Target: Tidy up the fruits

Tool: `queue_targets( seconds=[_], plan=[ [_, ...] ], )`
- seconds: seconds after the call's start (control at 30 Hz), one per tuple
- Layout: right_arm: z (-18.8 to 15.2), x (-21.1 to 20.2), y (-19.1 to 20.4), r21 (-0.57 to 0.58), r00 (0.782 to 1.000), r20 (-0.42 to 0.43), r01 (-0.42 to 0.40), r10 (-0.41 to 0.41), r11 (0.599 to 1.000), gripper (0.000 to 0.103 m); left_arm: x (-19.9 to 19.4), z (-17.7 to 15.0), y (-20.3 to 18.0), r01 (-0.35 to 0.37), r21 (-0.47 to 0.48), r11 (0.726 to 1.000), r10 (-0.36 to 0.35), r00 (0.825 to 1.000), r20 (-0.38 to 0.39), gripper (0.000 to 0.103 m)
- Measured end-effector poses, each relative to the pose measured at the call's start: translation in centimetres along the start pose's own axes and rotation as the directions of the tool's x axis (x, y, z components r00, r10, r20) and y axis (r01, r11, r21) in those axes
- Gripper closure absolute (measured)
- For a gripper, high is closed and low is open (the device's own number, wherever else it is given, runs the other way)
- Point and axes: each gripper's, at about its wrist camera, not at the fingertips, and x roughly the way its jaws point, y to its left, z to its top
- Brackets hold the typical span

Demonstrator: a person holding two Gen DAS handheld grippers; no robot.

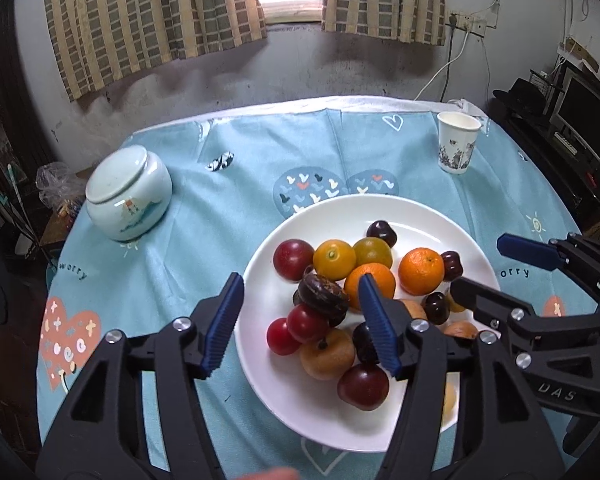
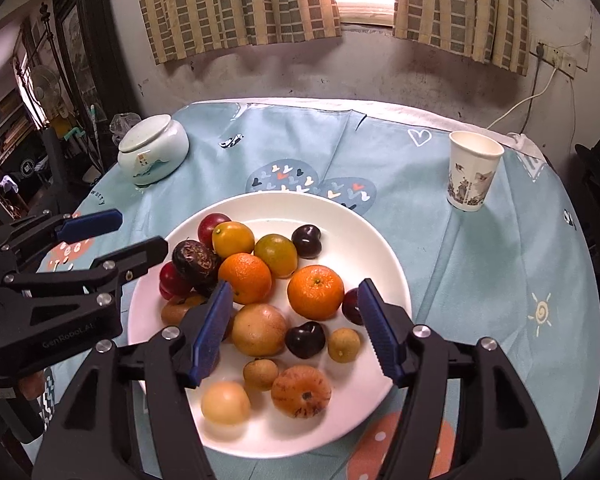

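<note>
Fruits (image 2: pixel 316 292) on white plate (image 2: pixel 384 248), "worry" tablecloth (image 1: pixel 72 270) beneath

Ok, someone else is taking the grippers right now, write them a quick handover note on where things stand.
Left gripper: open, empty, over the plate's left side.
Right gripper: open, empty, over the plate's near side.
All the fruit sits mixed on the white plate: oranges, dark plums, red plums, brownish fruits.
Lidded jar and paper cup stand apart on the cloth.
Done: nothing sorted, as far as shows.
Left: all the sorting.
</note>
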Motion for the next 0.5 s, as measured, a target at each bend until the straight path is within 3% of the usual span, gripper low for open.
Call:
queue_targets(
  seconds=[0.03, 0.1, 0.5],
  plan=[
    [-0.1, -0.3, 0.0, 0.004, 1.000, 0.003, -0.002, 0.002, 1.000, 0.038, -0.6, 0.1, -0.1, -0.013, 0.008, 1.000, 0.012, 1.000, 0.016, 0.024],
    [-0.5, -1.3, 0.1, 0.018, 1.000, 0.015, -0.010, 0.010, 1.000, 0.038, -2.2, 0.3, -0.2, -0.041, 0.010, 0.999, 0.040, 0.996, 0.075, 0.014],
    [-2.3, -8.7, 2.8, -0.013, 0.995, 0.104, -0.009, 0.011, 1.000, 0.038, -12.2, 1.3, -1.3, 0.011, 0.038, 0.999, -0.021, 0.964, 0.264, 0.013]
  ],
)
